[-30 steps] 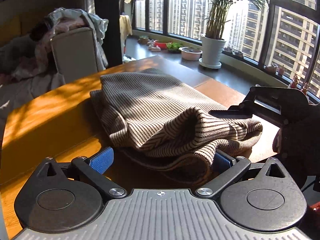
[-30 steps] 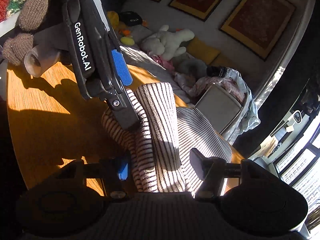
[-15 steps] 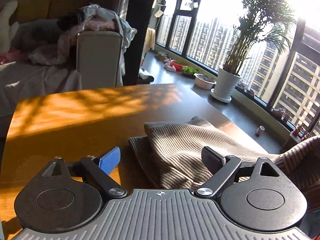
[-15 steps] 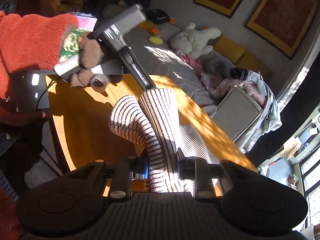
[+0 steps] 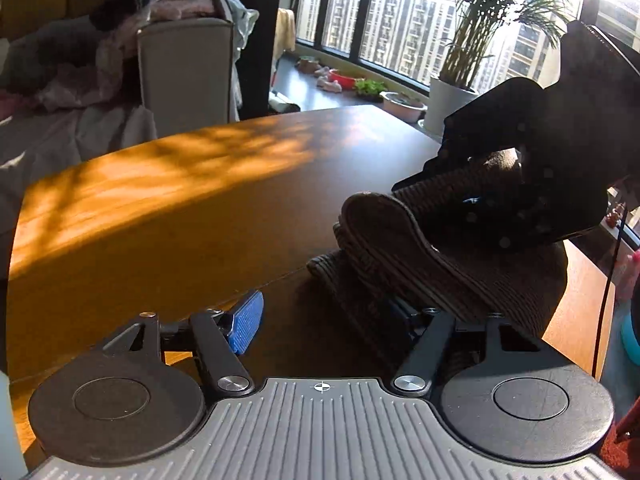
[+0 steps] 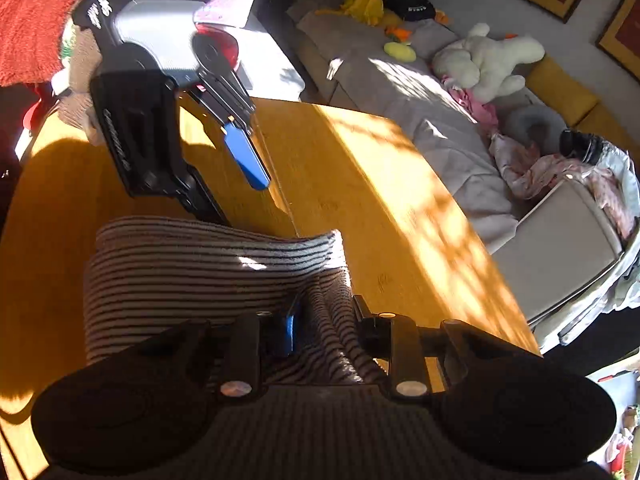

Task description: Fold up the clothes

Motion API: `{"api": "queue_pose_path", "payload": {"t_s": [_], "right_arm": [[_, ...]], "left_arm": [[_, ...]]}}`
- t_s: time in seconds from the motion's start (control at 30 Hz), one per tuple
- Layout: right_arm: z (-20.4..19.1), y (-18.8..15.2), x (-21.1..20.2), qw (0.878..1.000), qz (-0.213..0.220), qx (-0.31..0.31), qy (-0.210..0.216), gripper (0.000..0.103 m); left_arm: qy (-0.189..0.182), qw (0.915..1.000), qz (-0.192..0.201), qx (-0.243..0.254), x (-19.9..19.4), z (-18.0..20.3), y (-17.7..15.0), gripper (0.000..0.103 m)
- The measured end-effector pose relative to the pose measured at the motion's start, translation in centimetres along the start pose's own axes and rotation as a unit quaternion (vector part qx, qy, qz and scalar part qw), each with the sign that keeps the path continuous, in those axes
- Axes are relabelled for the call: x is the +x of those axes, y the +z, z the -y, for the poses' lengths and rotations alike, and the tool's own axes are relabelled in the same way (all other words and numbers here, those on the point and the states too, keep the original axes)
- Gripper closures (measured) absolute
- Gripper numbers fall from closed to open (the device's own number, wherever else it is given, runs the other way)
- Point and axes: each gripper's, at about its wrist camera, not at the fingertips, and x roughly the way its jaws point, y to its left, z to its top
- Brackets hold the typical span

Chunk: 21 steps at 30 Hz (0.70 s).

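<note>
A striped knit garment (image 6: 208, 272), cream with thin dark stripes, lies folded on a wooden table (image 6: 360, 184) lit by patchy sunlight.

In the right wrist view, the right gripper (image 6: 324, 330) is clamped on a bunched fold of the garment, which fills the narrow gap between its two fingers. The rest of the cloth spreads ahead of the fingers and to their left, lying on the table. Further ahead and to the left, the left gripper (image 6: 240, 184) hangs over the table, one blue finger pad (image 6: 246, 158) pointing down toward the far edge of the garment.

In the left wrist view, the left gripper (image 5: 328, 316) has its fingers spread wide. Its blue-padded finger is over bare table; the other finger is tucked under the garment (image 5: 400, 248), whose rolled edge rises just ahead and to the right. Nothing is pinched between them. The dark body of the right gripper (image 5: 532, 168) presses into the cloth ahead on the right. Beyond the table stands a potted palm (image 5: 460, 80) by tall windows.
</note>
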Motion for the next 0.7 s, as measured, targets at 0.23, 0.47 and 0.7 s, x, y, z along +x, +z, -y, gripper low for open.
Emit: {"api": "queue_pose_path", "payload": {"t_s": [0.23, 0.47, 0.7], "right_arm": [[3.3, -2.3, -0.3, 0.989, 0.04, 0.135, 0.046, 0.072], [6.3, -4.9, -1.0, 0.942, 0.061, 0.33, 0.028, 0.044], [3.7, -4.8, -7.1, 0.924, 0.097, 0.354, -0.104, 0.073]], "left_arm": [[-0.075, 0.9935, 0.084, -0.017, -3.3, 1.8, 3.0, 0.025], [-0.099, 0.9942, 0.026, 0.032, 2.6, 7.0, 2.5, 0.024], [-0.052, 0.9982, 0.018, 0.023, 3.9, 6.1, 2.0, 0.02]]}}
